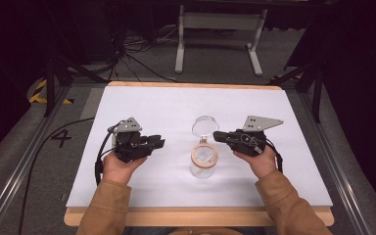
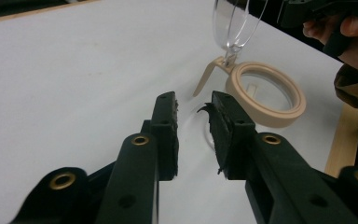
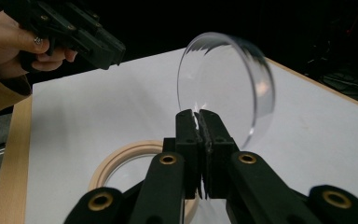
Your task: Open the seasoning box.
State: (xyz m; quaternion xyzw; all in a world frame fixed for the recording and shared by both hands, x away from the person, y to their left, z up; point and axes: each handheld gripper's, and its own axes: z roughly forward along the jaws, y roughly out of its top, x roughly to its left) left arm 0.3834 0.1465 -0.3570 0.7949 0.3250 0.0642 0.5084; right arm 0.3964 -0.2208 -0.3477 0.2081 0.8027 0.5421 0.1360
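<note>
Here, right fingers (image 3: 200, 122) (near-closed) on clear lid (image 3: 223, 79)

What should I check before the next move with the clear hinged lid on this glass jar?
1. Right hand-held gripper pinching the round clear plastic lid at its edge: ok, the jaws are nearly together with the rim between them.
2. Lid swung up off the tan ring collar of the clear glass jar: ok, it stands upright behind the mouth.
3. Left hand-held gripper free: ok, its jaws are apart with nothing between them.
4. Jar steadied by the left hand-held gripper: not ok, it sits short of the jar without touching.
5. Jar upright on the white table: ok.
6. Jar contents: cannot tell.
</note>
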